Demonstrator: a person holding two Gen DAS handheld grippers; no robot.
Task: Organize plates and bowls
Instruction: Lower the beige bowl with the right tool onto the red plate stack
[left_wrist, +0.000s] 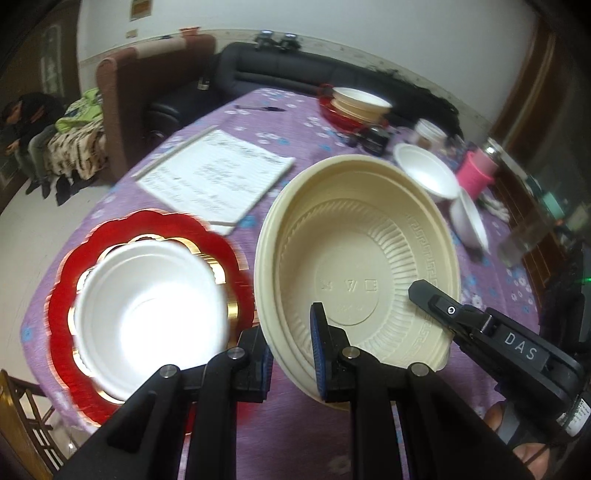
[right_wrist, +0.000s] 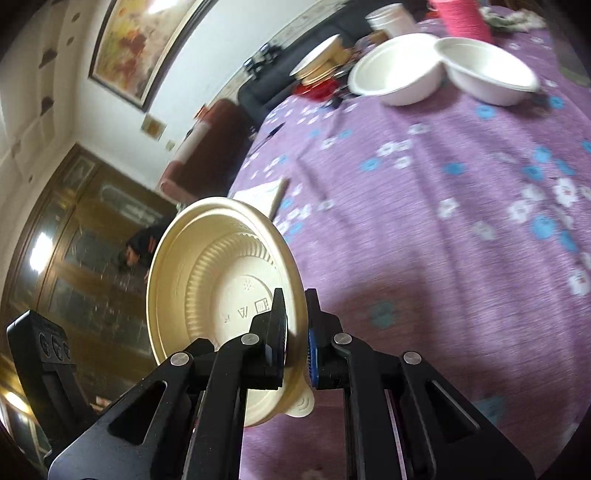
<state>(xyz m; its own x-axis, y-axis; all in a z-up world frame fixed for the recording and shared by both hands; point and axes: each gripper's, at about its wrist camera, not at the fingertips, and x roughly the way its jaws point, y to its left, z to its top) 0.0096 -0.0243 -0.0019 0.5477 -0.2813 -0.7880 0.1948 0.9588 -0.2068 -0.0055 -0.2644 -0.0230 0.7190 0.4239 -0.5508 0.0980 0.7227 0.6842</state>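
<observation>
The round table under its purple flowered cloth (left_wrist: 229, 122) is only partly sorted. Beyond your left gripper (left_wrist: 291, 358) a far stack of cream bowls on a red plate (left_wrist: 360, 105) looks finished, and just left of its fingers a white foam bowl (left_wrist: 147, 317) sits on a red scalloped gold-rimmed plate (left_wrist: 70, 295). Both tools pinch the same cream ribbed plastic bowl (left_wrist: 354, 266) (possibly two nested), held off the cloth; your right gripper (right_wrist: 297, 343) clamps its opposite rim. Two more white foam bowls (right_wrist: 397, 72) wait ahead of that tool, touching. Count: three loose white bowls, two red plates.
</observation>
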